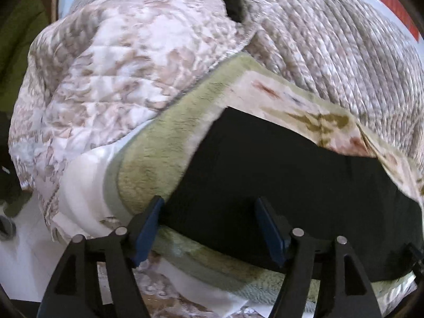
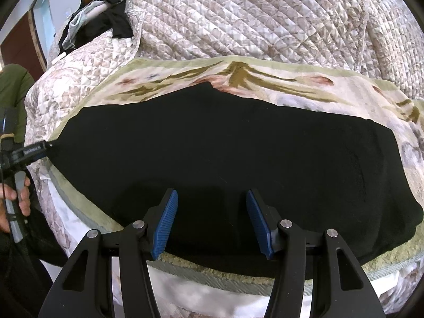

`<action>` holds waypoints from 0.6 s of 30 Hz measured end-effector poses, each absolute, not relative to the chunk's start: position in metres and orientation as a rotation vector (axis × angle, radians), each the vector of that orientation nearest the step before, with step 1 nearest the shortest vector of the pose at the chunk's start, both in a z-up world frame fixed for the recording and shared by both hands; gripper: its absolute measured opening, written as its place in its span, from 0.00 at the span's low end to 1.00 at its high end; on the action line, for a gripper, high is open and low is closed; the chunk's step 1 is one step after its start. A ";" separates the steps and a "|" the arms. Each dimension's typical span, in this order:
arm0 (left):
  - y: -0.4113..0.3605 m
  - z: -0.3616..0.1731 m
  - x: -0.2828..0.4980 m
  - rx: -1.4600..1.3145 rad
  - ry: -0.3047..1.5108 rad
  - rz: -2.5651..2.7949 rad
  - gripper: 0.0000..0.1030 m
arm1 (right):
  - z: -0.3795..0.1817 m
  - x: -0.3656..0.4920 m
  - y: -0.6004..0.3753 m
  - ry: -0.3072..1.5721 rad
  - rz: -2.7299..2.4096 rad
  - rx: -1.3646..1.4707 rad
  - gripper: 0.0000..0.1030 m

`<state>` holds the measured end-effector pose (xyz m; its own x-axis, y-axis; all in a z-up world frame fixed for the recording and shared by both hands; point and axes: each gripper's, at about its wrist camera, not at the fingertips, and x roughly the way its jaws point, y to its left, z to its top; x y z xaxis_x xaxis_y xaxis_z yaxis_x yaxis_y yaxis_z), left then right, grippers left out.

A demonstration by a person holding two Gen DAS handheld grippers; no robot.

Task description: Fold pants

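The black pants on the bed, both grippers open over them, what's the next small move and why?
Probably lower the left hand-held gripper onto the near left edge of the black pants and close. Its jaws stand apart with nothing pinched, and the pants lie flat on the floral blanket, still unfolded. The right hand-held gripper hovers open over the near edge too.

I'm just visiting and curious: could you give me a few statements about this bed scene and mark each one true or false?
1. The black fabric pants lie on a green-bordered floral plush blanket. True.
2. The right hand-held gripper is clamped shut on the pants. False: its jaws stand open.
3. A quilted beige floral bedspread lies behind the blanket. True.
4. The pants are white. False: black.
5. The left hand-held gripper is open. True.
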<state>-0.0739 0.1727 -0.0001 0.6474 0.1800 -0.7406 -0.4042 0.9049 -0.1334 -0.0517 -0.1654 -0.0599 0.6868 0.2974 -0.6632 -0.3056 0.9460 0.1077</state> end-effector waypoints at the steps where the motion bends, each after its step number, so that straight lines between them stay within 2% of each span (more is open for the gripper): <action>1: 0.172 0.000 -0.074 -0.309 0.798 0.328 0.70 | -0.060 -0.051 -0.166 0.740 0.340 -0.011 0.53; 2: 0.172 0.000 -0.075 -0.319 0.795 0.319 0.66 | -0.060 -0.051 -0.166 0.739 0.341 -0.010 0.53; 3: 0.172 0.001 -0.075 -0.321 0.795 0.313 0.58 | -0.060 -0.051 -0.166 0.739 0.341 -0.010 0.53; 4: 0.171 0.001 -0.075 -0.314 0.795 0.313 0.53 | -0.059 -0.051 -0.166 0.739 0.341 -0.008 0.53; 6: 0.168 0.000 -0.074 -0.303 0.799 0.298 0.36 | -0.059 -0.051 -0.166 0.737 0.343 -0.005 0.53; 7: 0.165 0.000 -0.072 -0.297 0.799 0.289 0.31 | -0.059 -0.050 -0.166 0.737 0.344 -0.005 0.53; 8: 0.163 0.000 -0.070 -0.295 0.803 0.272 0.20 | -0.060 -0.050 -0.167 0.736 0.345 -0.004 0.53; 9: 0.161 0.000 -0.068 -0.296 0.807 0.258 0.15 | -0.059 -0.051 -0.167 0.737 0.343 -0.004 0.53; 12: 0.158 0.004 -0.066 -0.308 0.803 0.231 0.11 | -0.058 -0.052 -0.167 0.732 0.345 0.004 0.53; 18: 0.145 0.034 -0.065 -0.419 0.712 0.063 0.10 | -0.054 -0.056 -0.178 0.710 0.337 0.053 0.53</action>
<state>-0.0647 0.1450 0.0337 0.7591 -0.0843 -0.6455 -0.1973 0.9152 -0.3515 -0.0555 -0.1775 -0.0536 0.7070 0.3208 -0.6302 -0.2851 0.9448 0.1612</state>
